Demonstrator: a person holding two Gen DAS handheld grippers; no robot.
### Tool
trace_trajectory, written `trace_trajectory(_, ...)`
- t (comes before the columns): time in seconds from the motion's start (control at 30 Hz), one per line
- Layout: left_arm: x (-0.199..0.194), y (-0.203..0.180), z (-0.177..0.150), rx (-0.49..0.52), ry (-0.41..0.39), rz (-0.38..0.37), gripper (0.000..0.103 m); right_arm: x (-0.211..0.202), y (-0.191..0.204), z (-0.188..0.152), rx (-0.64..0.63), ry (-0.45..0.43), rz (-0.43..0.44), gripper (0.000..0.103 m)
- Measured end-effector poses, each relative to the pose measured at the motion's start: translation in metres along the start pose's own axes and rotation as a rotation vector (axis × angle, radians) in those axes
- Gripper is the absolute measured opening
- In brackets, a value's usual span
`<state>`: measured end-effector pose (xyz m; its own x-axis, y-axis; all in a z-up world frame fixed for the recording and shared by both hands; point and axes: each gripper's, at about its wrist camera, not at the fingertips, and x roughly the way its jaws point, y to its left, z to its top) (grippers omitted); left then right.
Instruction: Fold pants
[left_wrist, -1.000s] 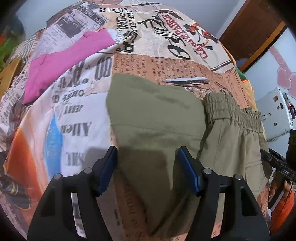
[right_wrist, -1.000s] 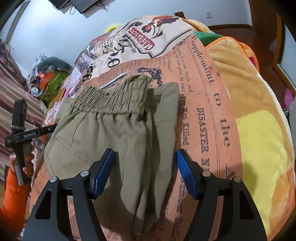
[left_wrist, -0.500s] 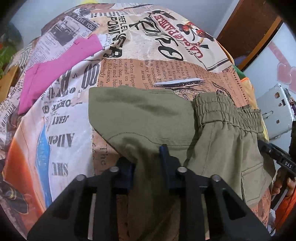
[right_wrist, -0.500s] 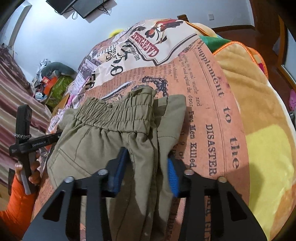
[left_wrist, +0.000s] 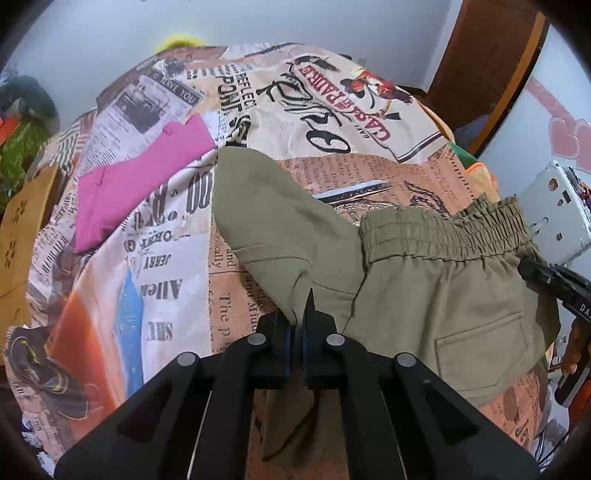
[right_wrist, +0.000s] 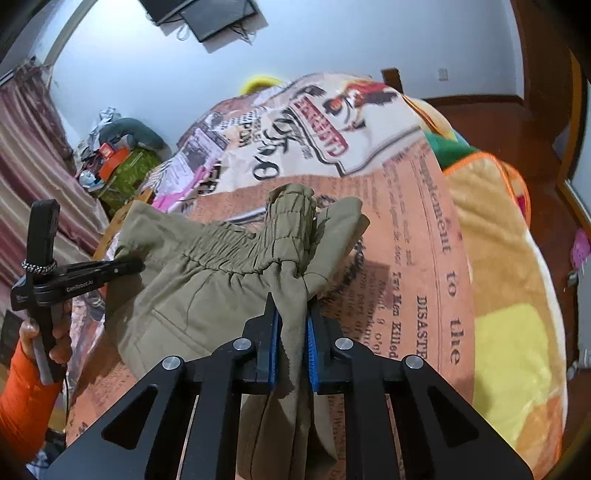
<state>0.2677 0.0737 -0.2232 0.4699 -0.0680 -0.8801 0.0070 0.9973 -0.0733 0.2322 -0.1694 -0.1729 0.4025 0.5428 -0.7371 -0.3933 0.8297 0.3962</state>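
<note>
Olive-green pants (left_wrist: 424, 295) with an elastic waistband (left_wrist: 443, 232) lie on a bed, partly lifted. My left gripper (left_wrist: 295, 314) is shut on a pinched fold of a pant leg, which rises off the cover. In the right wrist view the pants (right_wrist: 192, 280) bunch up at the waistband end. The jaws of my right gripper (right_wrist: 291, 306) are closing, with thick gathered fabric pressed between the blue pads (right_wrist: 274, 339). Each gripper shows in the other's view: the left gripper (right_wrist: 74, 277) at the pants' far left, and the right gripper (left_wrist: 554, 284) at the right edge.
A newspaper-print bed cover (left_wrist: 155, 277) lies under the pants. A pink garment (left_wrist: 136, 184) rests on it to the upper left. A yellow-orange blanket (right_wrist: 509, 295) covers the bed's right side. A hand in an orange sleeve (right_wrist: 22, 384) holds the left gripper. A pile of clutter (right_wrist: 122, 158) sits by the wall.
Both grippers went from wide open over the flat pants to closed on pinched fabric. Both have risen, and the pants are now lifted and bunched.
</note>
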Motion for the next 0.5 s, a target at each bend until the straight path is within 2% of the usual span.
trace_trajectory(0.3,-0.041,0.012,0.0,-0.028,-0.077,0.015,0.003,-0.014,0.036,0.019,-0.107,-0.048,0.006,0.009)
trace_trajectory(0.5,-0.068,0.031,0.001,-0.035,-0.136,0.057,0.003,-0.011,0.062,0.037,-0.175,-0.065,0.025,0.009)
